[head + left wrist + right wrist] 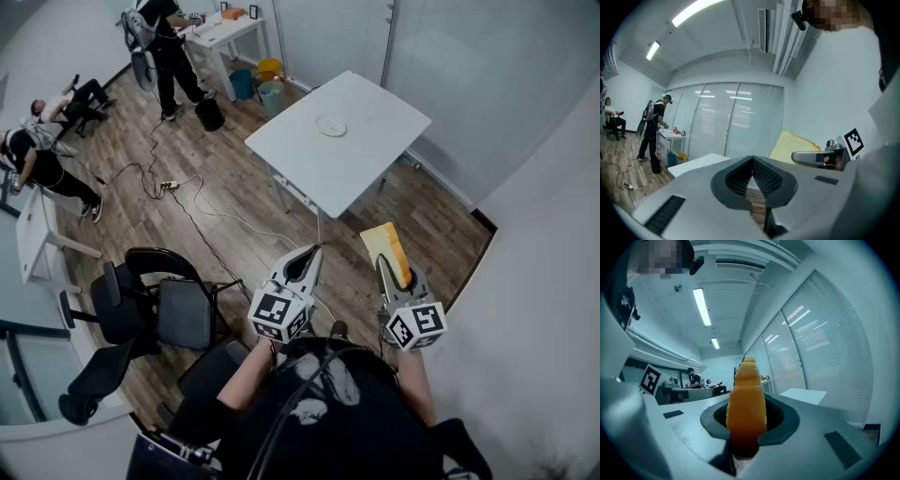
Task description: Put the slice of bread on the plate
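The fingers of the right gripper are clamped on the bread. It stands on edge between them, crust toward the camera, its upper part rising clear above the tips. In the head view the bread sticks out ahead of the right gripper, held in the air over the floor and well short of the tabletop. The left gripper has its fingers together at the tips with nothing between them. It is held just beside the right one, and both are roughly level and point toward the tabletop. The plate lies near the middle of the tabletop, well apart from the bread. To the left, a black chair stands near the person holding the grippers. A cable trails over the floor, and another person stands at the far end of the room.
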